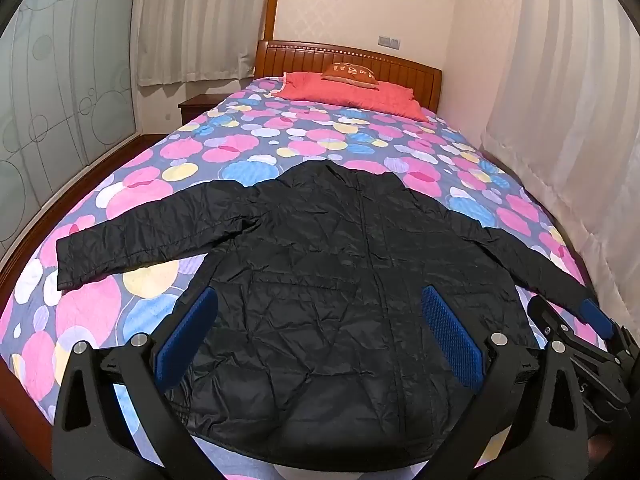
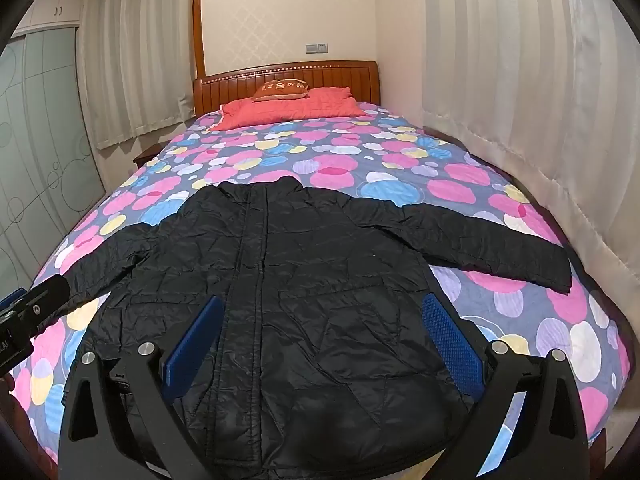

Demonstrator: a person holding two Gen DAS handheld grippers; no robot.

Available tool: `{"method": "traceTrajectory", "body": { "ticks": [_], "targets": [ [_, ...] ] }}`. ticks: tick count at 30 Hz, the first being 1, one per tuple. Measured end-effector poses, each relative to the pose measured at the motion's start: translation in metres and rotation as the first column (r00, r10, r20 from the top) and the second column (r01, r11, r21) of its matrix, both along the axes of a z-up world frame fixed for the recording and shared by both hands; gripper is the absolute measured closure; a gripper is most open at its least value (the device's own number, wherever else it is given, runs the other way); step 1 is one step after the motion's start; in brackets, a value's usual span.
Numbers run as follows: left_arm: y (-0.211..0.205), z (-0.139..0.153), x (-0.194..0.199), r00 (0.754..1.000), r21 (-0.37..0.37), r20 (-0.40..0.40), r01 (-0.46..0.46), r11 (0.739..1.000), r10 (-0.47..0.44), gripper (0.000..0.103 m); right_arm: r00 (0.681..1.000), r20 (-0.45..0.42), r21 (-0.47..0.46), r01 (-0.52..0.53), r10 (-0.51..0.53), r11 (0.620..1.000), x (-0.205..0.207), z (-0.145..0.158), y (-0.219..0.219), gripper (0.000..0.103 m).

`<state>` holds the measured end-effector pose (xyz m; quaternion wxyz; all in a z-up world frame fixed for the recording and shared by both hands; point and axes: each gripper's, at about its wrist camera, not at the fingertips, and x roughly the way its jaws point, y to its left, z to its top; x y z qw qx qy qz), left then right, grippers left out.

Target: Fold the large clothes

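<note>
So the black quilted jacket (image 1: 332,264) is laid flat, front up, on the foot end of the bed (image 1: 248,152), collar toward the headboard, zip running straight up the frame, sleeves out to both sides. Left gripper (image 1: 320,336) and right gripper (image 2: 320,340) both hang wide open above the hem, gripping nothing, left nearer the left-frame sleeve. The hem's near edge is hidden behind the gripper frames.

I see a black quilted jacket (image 1: 320,280) on a bedspread (image 1: 192,152) w/ pink, blue, yellow & lilac circles over grey-purple. Pillow (image 1: 352,96) is coral red, small cushion (image 1: 350,74) rust-orange w/ pale lettering. Headboard (image 1: 400,66) reddish-brown wood. Curtains (image 1: 192,20) cream. Gripper pads (image 1: 452,336) blue, arms black.
</note>
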<state>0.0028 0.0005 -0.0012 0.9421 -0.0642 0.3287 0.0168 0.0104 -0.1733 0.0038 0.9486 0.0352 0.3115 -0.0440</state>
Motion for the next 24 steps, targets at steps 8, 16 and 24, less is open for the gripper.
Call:
{"method": "traceTrajectory", "body": {
  "ticks": [8, 16, 24],
  "targets": [
    [0.0000, -0.0011, 0.0023, 1.000, 0.000, -0.002, -0.001, 1.000, 0.001, 0.002, 1.000, 0.000, 0.001, 0.002, -0.002, 1.000, 0.0000, -0.0004, 0.0002, 0.004],
    [0.0014, 0.0040, -0.0035, 1.000, -0.003, 0.002, -0.001, 1.000, 0.001, 0.002, 1.000, 0.000, 0.000, 0.001, -0.001, 1.000, 0.0002, -0.0012, 0.0014, 0.004],
    [0.0017, 0.0047, -0.0033, 1.000, 0.000, 0.002, 0.000, 1.000, 0.000, 0.002, 1.000, -0.001, 0.000, 0.000, 0.000, 1.000, 0.0004, -0.0032, 0.0023, 0.004]
  ]
}}
